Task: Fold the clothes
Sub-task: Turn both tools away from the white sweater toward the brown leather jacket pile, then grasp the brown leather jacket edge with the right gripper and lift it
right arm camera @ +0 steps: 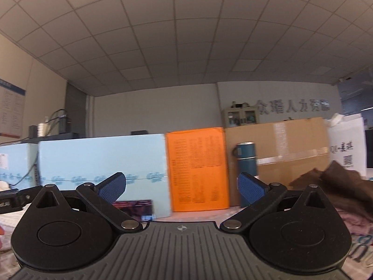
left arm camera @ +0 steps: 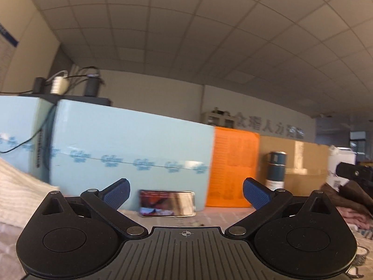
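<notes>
My left gripper (left arm camera: 185, 190) is open and empty, held level above the table and facing the back wall of boxes. My right gripper (right arm camera: 181, 187) is open and empty too, facing the same way. A white knitted garment (left arm camera: 16, 186) lies at the left. A brown garment (right arm camera: 335, 186) is heaped on pink folded clothes (right arm camera: 356, 219) at the right; the brown one also shows in the left wrist view (left arm camera: 345, 196). The other gripper's black body shows at the right edge of the left wrist view (left arm camera: 356, 175) and at the left edge of the right wrist view (right arm camera: 14, 198).
Light blue boxes (left arm camera: 130, 149), an orange sheet (left arm camera: 233, 168) and a cardboard box (right arm camera: 291, 149) wall the table's back. A teal flask (right arm camera: 247, 163) stands before the cardboard. A phone (left arm camera: 166, 202) leans on the blue box. A white bag (right arm camera: 347, 147) is at the right.
</notes>
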`<state>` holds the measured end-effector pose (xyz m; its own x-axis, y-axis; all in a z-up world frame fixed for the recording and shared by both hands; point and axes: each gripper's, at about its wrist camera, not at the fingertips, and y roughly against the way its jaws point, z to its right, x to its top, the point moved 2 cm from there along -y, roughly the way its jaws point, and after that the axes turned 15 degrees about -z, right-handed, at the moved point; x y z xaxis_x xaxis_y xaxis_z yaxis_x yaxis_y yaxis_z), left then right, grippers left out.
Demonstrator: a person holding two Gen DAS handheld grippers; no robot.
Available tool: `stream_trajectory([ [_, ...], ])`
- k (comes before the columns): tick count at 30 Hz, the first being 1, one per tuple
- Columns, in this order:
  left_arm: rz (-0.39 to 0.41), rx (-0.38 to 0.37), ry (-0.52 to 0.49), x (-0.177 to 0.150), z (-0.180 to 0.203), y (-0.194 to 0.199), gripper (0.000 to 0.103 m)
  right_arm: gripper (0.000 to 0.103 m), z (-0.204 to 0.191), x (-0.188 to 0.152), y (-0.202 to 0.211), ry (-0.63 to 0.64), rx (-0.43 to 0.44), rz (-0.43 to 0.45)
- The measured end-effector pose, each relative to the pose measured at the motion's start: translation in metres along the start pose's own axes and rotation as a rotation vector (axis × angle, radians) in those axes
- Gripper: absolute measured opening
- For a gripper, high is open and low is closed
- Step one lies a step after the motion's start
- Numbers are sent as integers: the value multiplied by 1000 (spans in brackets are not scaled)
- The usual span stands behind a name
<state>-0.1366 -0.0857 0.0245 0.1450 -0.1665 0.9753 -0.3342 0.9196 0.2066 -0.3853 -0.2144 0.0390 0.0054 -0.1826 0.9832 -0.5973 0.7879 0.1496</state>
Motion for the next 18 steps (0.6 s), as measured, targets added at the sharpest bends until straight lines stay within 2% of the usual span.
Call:
stream_trajectory([
  [3, -5, -96, -147, -2, 46, -12, 103, 103, 45, 6, -2, -9, -141, -3],
  [7, 42, -145, -451, -9, 114, -30, 103, 103, 109, 14, -10, -29, -324, -51],
  [9, 42, -190, -523, -11, 140, -41, 103, 103, 141, 17, -13, -45, -409, -74],
  [11, 18, -261, -514, -9, 160, -55, 103, 103, 164, 16, -23, -34, -462, -111],
  [13, -24, -335, -453, -7, 178, -70, 103, 103, 186, 15, -33, -22, -514, -148],
  [15, -84, -413, -359, -4, 186, -92, 103, 103, 206, 12, -44, -22, -543, -194],
  [18, -230, -611, -128, 4, 190, -135, 103, 103, 229, 5, -63, -25, -539, -279],
])
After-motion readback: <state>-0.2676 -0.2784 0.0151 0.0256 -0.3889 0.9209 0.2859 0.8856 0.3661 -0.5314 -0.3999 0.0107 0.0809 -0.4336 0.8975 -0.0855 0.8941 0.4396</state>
